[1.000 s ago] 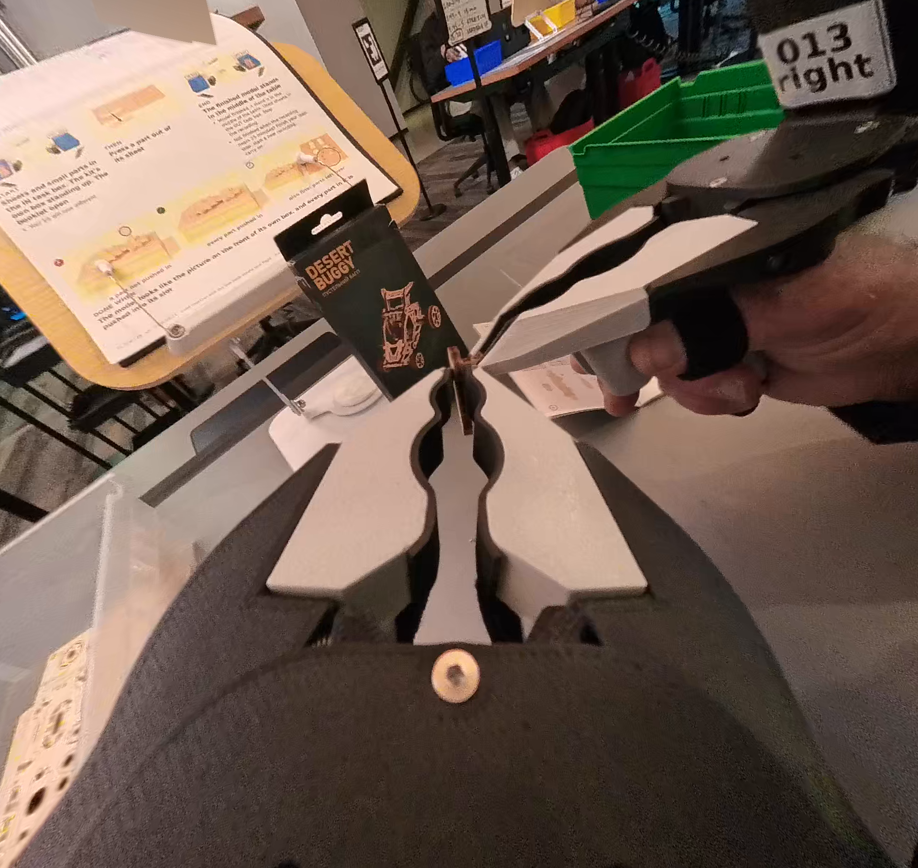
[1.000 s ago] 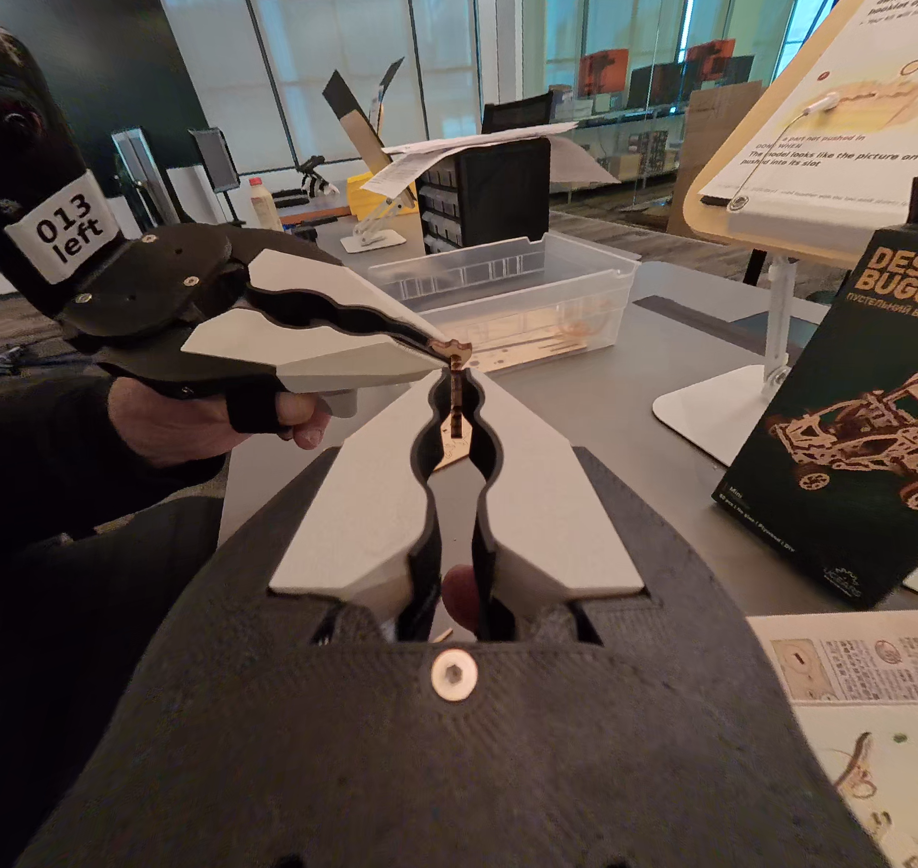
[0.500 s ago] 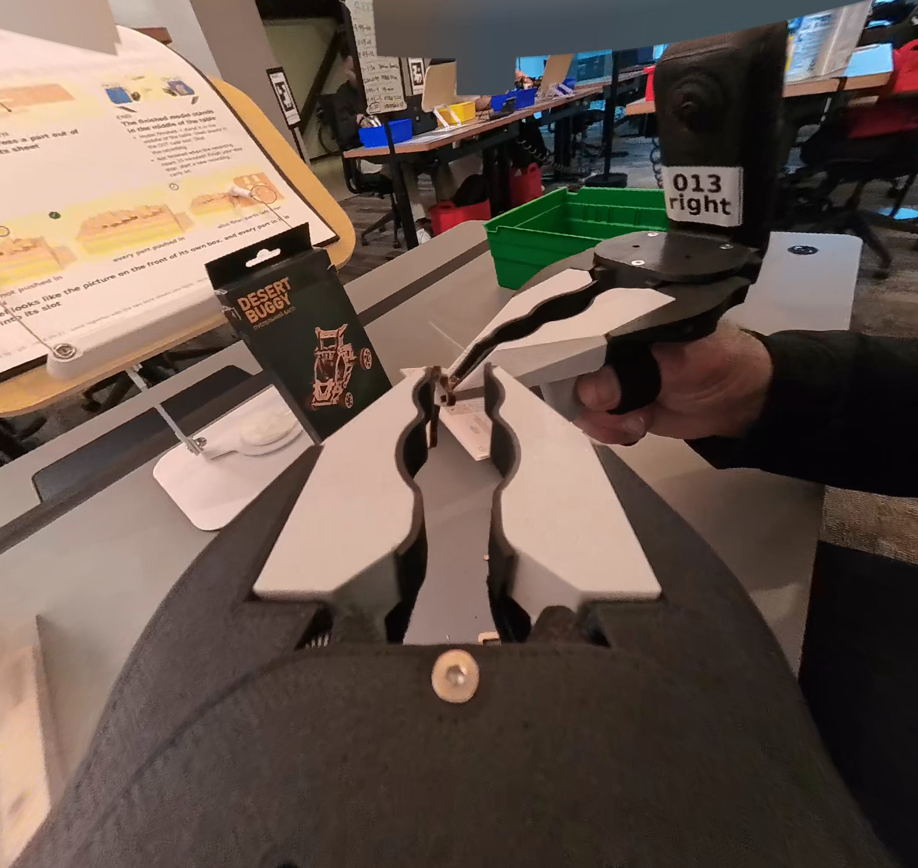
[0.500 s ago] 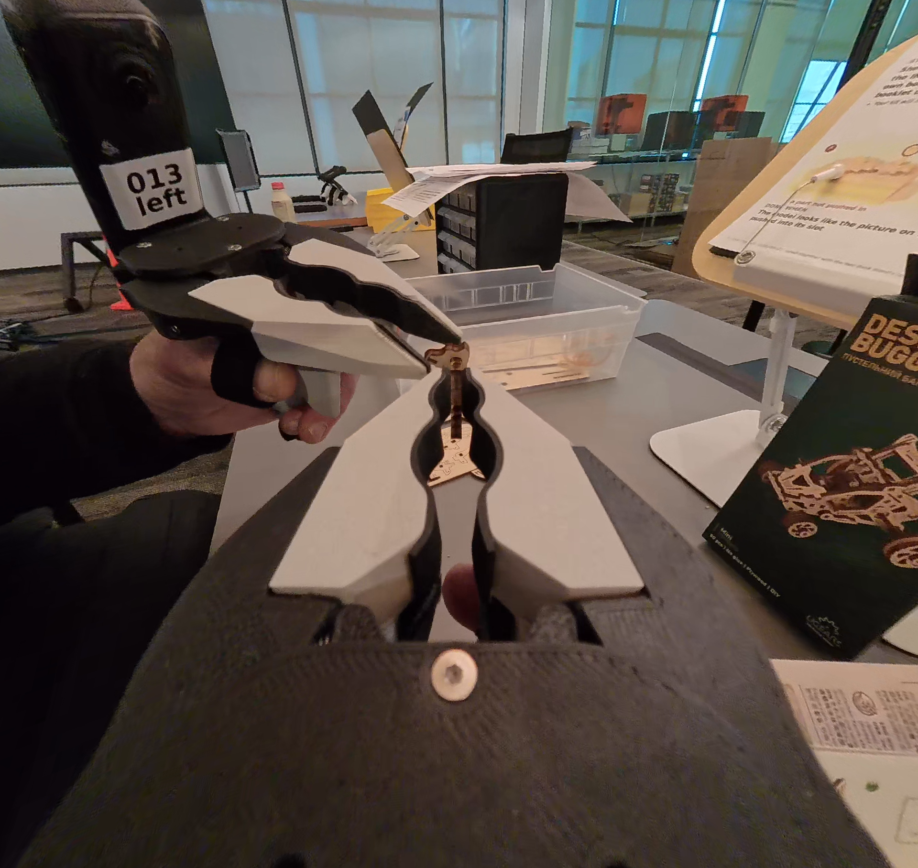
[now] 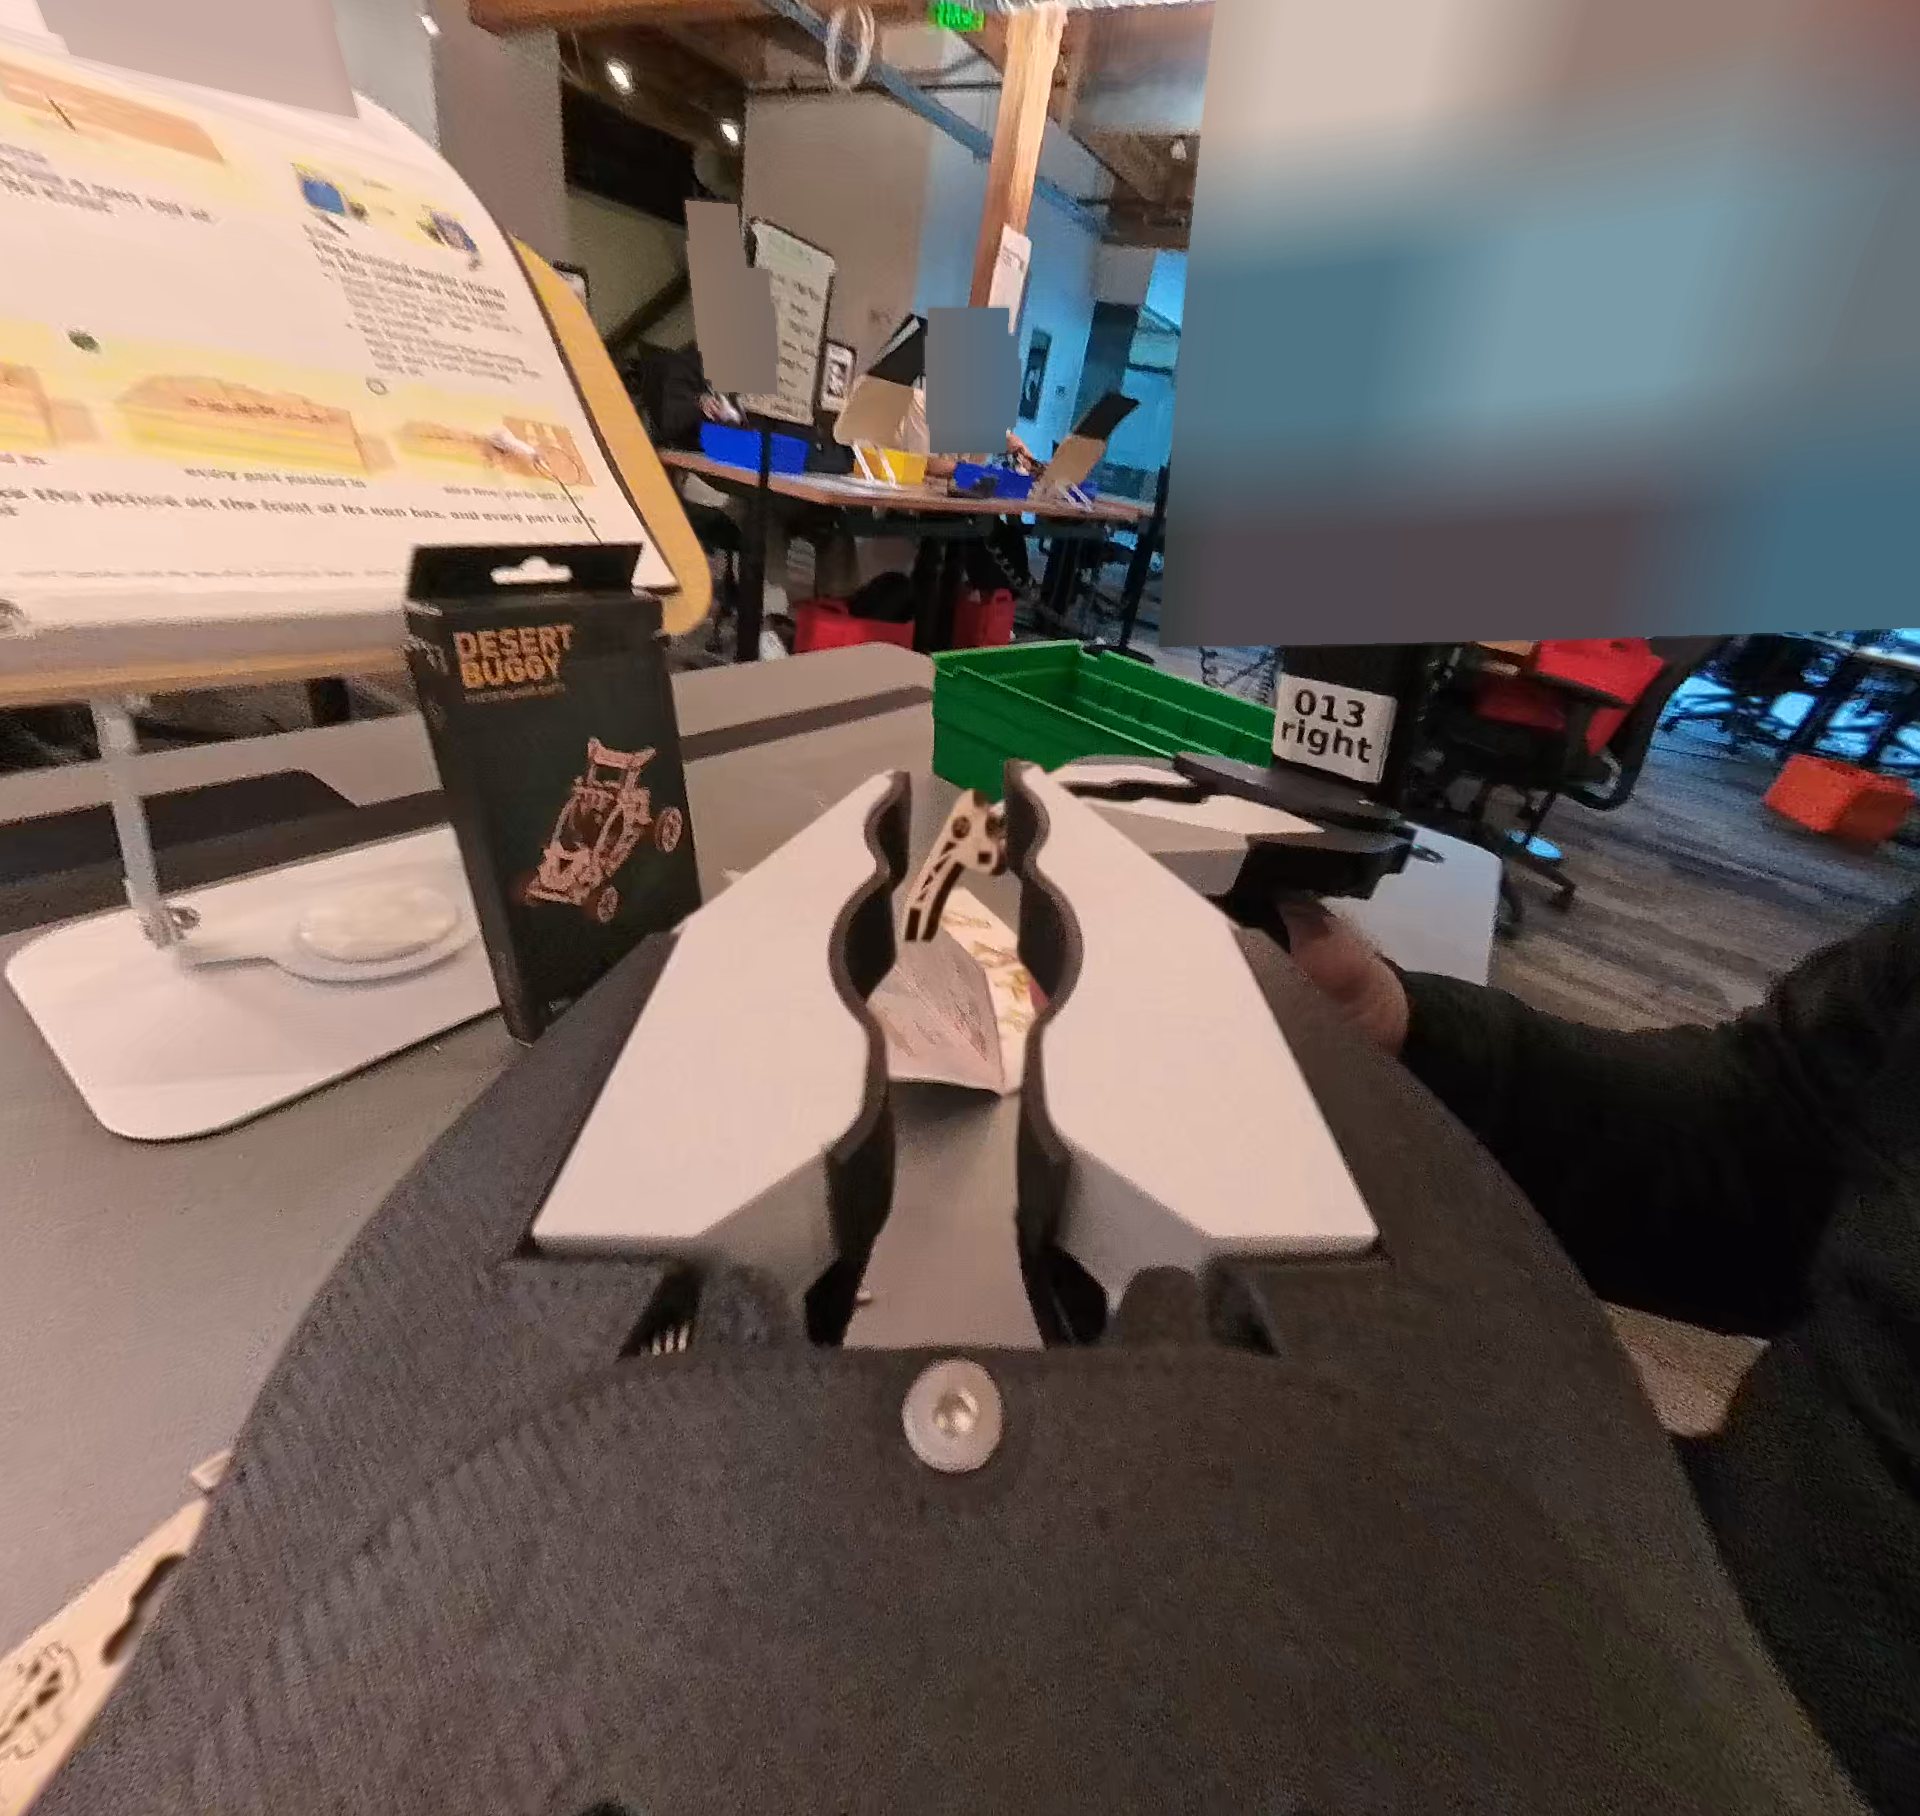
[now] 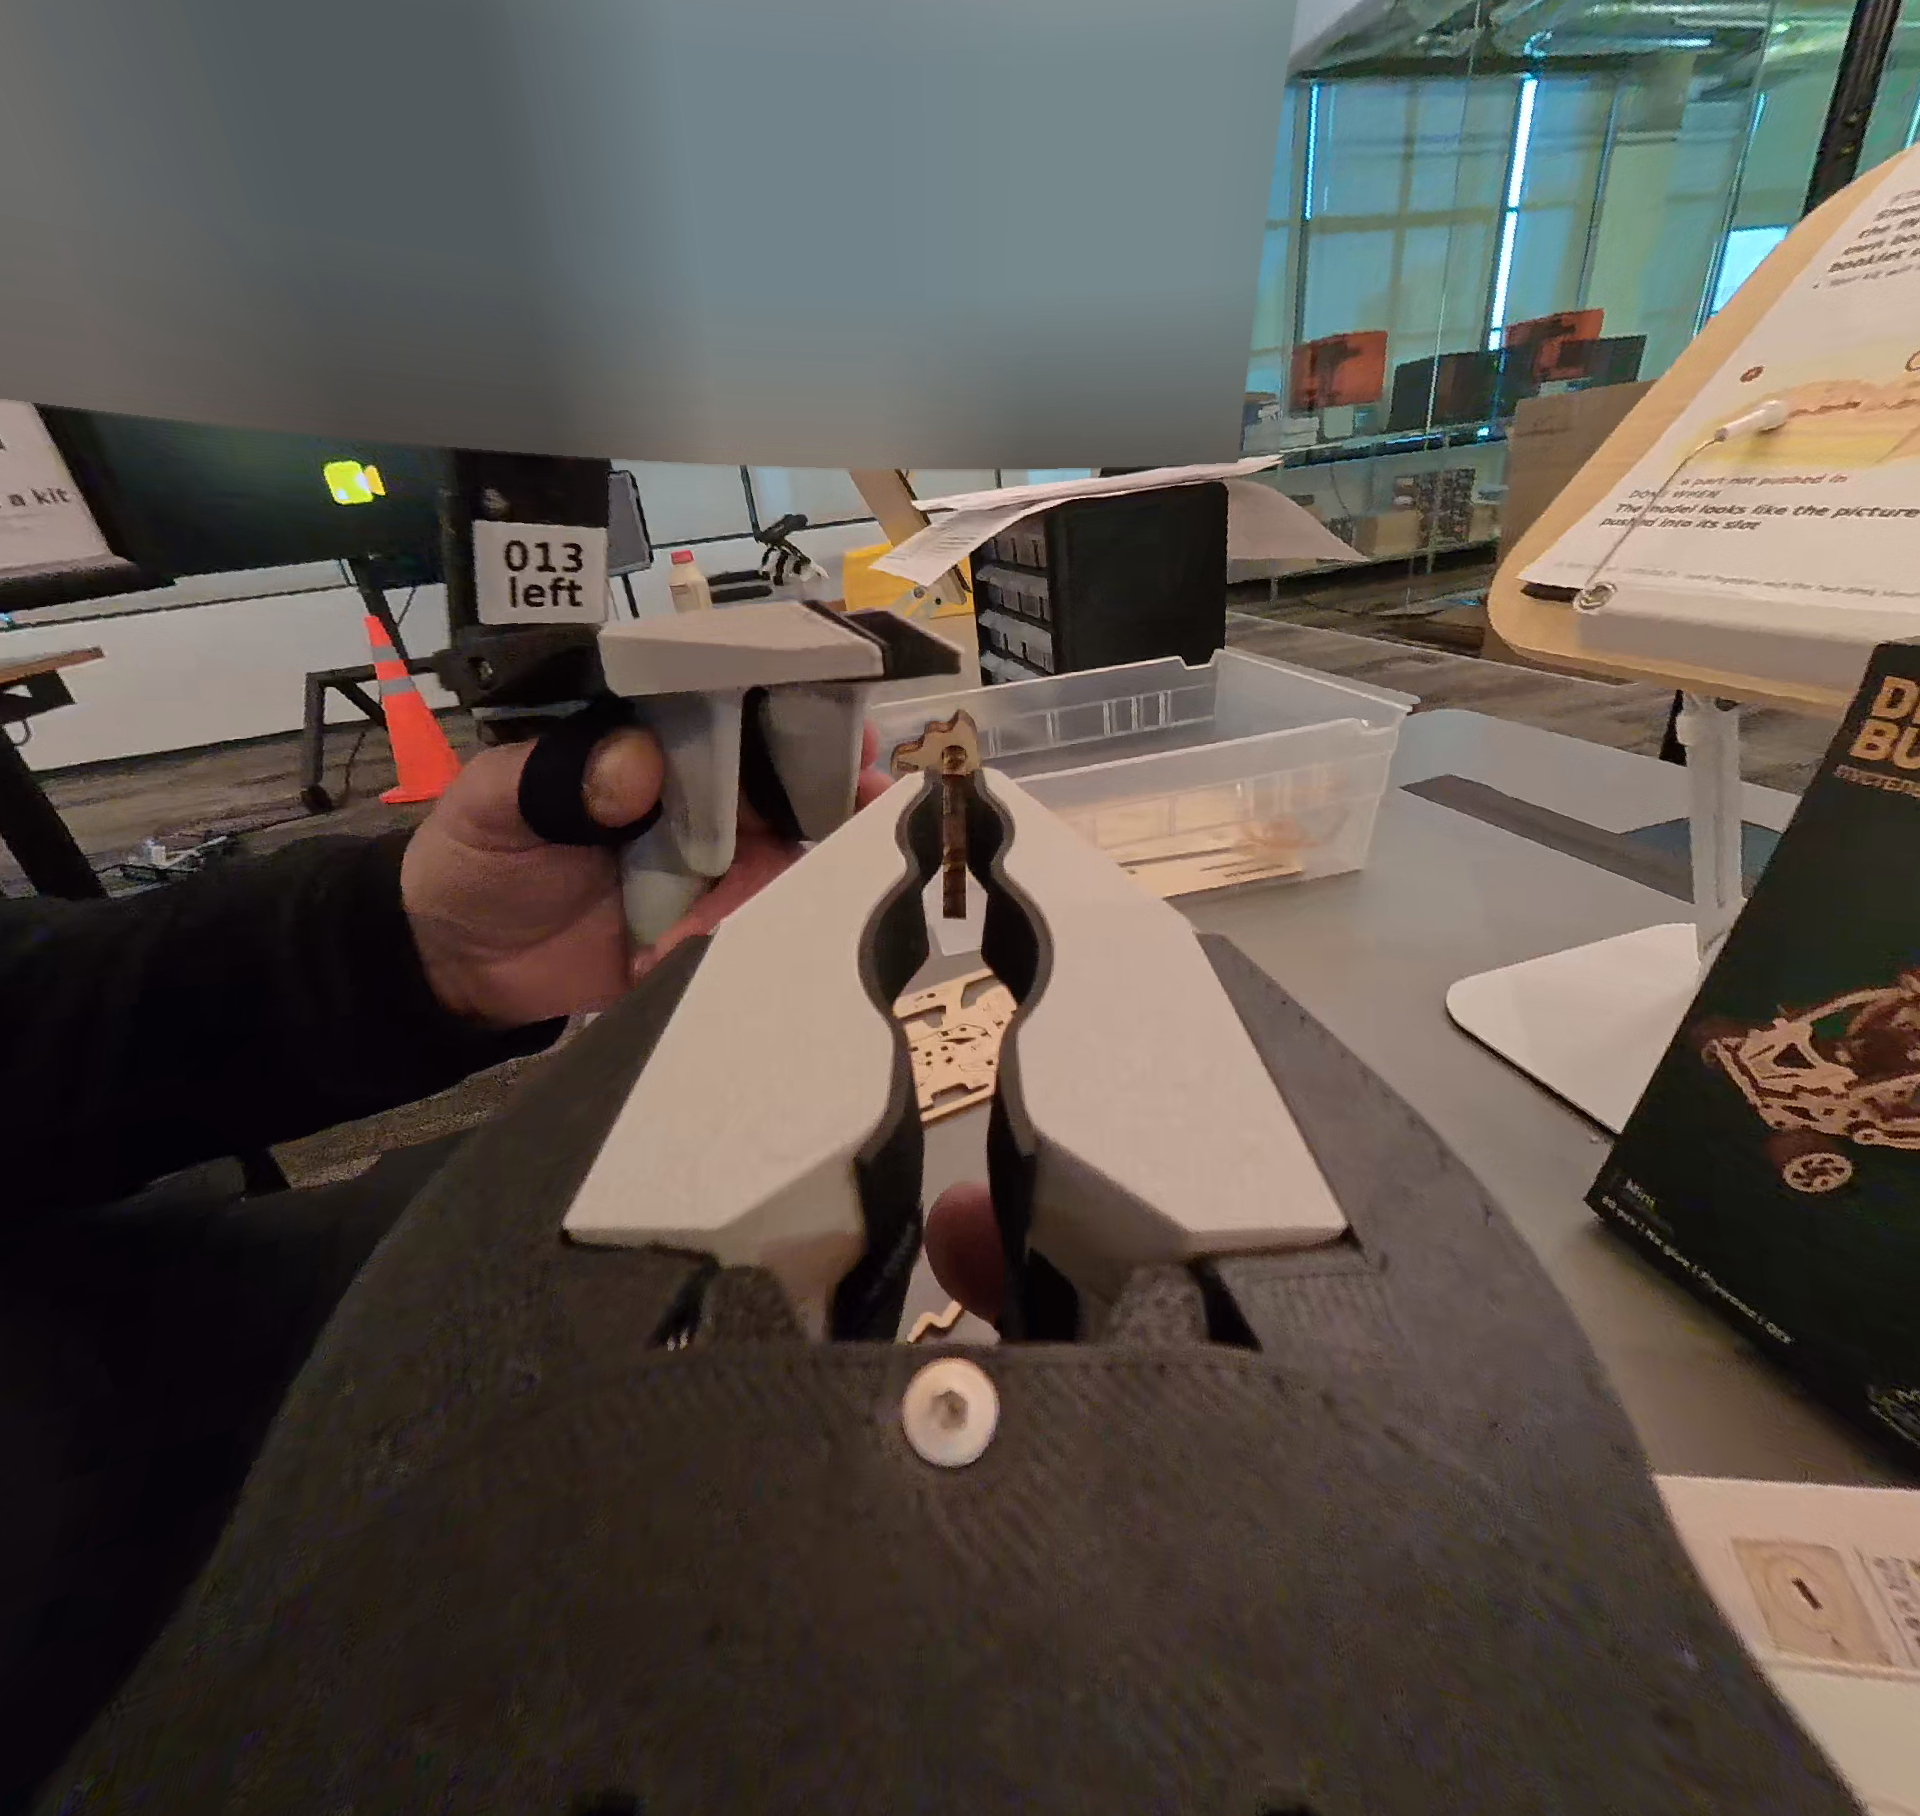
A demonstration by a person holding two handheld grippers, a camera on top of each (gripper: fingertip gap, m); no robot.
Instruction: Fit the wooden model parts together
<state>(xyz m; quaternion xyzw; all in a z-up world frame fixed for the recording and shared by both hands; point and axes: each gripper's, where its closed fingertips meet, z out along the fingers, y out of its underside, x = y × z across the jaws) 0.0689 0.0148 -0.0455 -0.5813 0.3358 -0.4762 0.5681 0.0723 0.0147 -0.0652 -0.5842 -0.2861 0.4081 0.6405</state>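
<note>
My right gripper (image 6: 953, 784) is shut on a thin wooden part (image 6: 951, 831) that stands on edge between its pads. A small notched wooden piece (image 6: 935, 743) sits on the part's top end, above the fingertips. My left gripper (image 5: 956, 790) is open and holds nothing. In the left wrist view the pale, cut-out wooden part (image 5: 951, 873) shows through the gap between my fingers, and neither pad touches it. The right gripper's black body (image 5: 1320, 821) lies behind my right finger. In the right wrist view the left gripper (image 6: 914, 644) is up and to the left of the part, clear of it.
A black kit box (image 5: 561, 810) stands by the white-footed instruction board (image 5: 260, 364). A green bin (image 5: 1091, 717) is behind. A clear bin (image 6: 1195, 779) holds wooden sheets. A wooden sheet (image 6: 951, 1049) and a booklet (image 5: 945, 1018) lie on the grey table (image 6: 1455, 935). Only a small space, under 4 cm, lies between the two pairs of fingers.
My left gripper was shut on the wooden part a second ago. It opened and drew back up and to the left. The part stays in my right gripper, which has lifted a little.
</note>
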